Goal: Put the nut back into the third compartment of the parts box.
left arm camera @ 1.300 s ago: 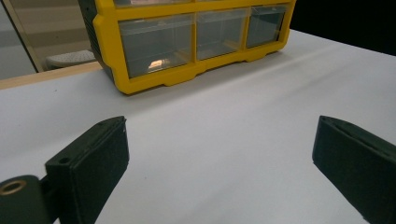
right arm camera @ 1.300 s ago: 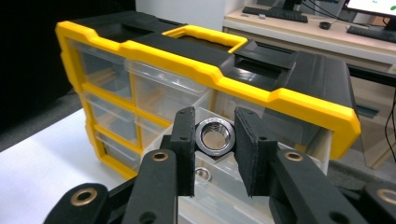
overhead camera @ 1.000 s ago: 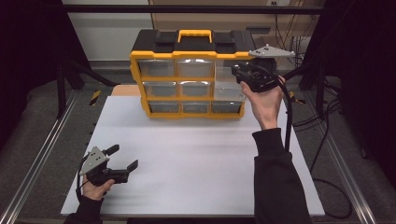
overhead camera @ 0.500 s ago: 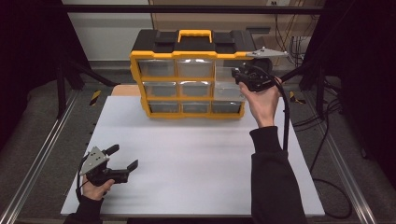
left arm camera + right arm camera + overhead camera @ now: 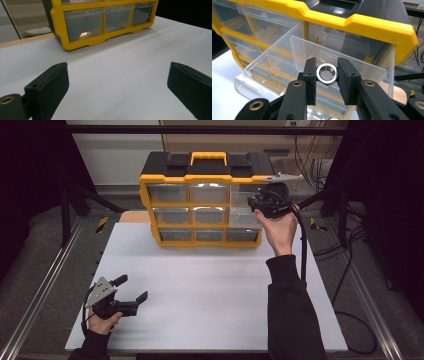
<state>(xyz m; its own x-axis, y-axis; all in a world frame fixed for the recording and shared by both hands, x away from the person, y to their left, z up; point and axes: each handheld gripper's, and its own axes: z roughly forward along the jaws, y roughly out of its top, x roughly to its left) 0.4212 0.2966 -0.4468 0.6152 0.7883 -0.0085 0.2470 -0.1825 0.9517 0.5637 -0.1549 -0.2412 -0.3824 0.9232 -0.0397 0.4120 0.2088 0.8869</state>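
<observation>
A yellow and black drawer organizer [image 5: 205, 200] stands at the back of the white board. Its top right clear drawer [image 5: 274, 50] is pulled out. Over that drawer my right gripper [image 5: 326, 68] is shut on a steel hex nut [image 5: 326, 74], gripped by its flats between the two pads. From above, the right gripper [image 5: 253, 206] sits at the organizer's upper right corner, held up by a hand in a dark sleeve. My left gripper [image 5: 132, 288] rests near the front left of the board, open with nothing between its jaws. It [image 5: 118, 75] faces the organizer's bottom row [image 5: 82, 42].
The white board [image 5: 210, 290] stretches between the two hands. Metal rails [image 5: 45, 285] run along both sides of the table. Black cables [image 5: 345, 270] hang at the right. A wooden strip [image 5: 131, 217] lies behind the board's left corner.
</observation>
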